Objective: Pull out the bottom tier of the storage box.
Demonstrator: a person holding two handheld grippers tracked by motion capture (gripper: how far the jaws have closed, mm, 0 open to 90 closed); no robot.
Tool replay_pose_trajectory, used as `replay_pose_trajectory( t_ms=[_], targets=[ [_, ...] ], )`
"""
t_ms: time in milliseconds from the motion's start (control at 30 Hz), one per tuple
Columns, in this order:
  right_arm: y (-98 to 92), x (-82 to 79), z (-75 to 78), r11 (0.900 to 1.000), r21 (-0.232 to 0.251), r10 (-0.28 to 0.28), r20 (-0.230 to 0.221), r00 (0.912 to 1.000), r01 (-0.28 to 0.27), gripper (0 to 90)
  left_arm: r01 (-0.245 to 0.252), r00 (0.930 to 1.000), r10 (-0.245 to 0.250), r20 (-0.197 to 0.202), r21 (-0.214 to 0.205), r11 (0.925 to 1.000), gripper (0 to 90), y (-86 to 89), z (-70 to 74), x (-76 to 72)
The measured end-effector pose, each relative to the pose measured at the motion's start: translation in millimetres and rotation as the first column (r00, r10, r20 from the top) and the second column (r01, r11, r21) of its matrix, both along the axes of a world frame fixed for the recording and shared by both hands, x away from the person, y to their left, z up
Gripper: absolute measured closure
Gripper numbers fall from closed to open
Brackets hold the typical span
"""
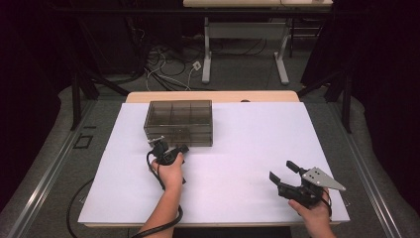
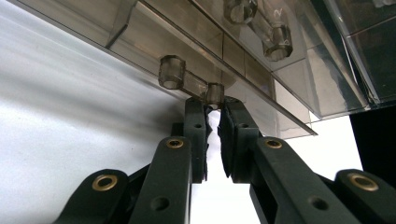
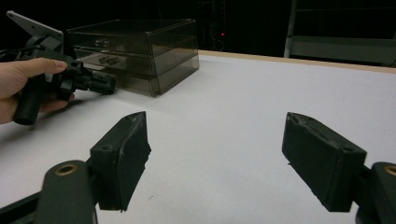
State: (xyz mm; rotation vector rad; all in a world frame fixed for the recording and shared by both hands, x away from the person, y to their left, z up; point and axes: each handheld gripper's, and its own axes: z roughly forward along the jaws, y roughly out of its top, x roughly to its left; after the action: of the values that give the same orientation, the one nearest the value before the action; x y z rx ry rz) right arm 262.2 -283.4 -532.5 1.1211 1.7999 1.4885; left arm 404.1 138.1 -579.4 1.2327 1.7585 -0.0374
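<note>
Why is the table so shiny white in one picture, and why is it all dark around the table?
In the left gripper view, glare washes the table near-white, and the drawer handle by the left gripper looks soft, being so close. In the high view, light falls on the table while the room behind stays dark. In the right gripper view, the drawer box looks dim against black.

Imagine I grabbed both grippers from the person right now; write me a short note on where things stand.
Left gripper: jaws nearly closed at the handle of the lower drawer of the smoky clear drawer box; whether they grip it yet is unclear.
Right gripper: jaws wide open, holding nothing, over the white table near its right front corner.
Done: left gripper brought up to the handle.
Left: likely clamp and pull the drawer out, which looks still closed.
</note>
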Motion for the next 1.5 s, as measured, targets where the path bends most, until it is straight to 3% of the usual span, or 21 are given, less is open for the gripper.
replay_pose_trajectory(
  t_ms=[633,1500],
  targets=[
    [0.1,0.4,-0.3,1.0000,0.001,0.000,0.005,1.0000,0.000,22.4,-0.003,1.0000,0.003,0.004,-0.025,0.9997,81.4,0.8,-1.1,-7.3],
    [0.5,-0.2,-0.1,1.0000,0.000,-0.003,0.003,1.0000,0.003,22.4,0.013,0.9999,-0.013,0.005,-0.024,0.9996,81.4,1.9,-1.5,-14.9]
  ],
)
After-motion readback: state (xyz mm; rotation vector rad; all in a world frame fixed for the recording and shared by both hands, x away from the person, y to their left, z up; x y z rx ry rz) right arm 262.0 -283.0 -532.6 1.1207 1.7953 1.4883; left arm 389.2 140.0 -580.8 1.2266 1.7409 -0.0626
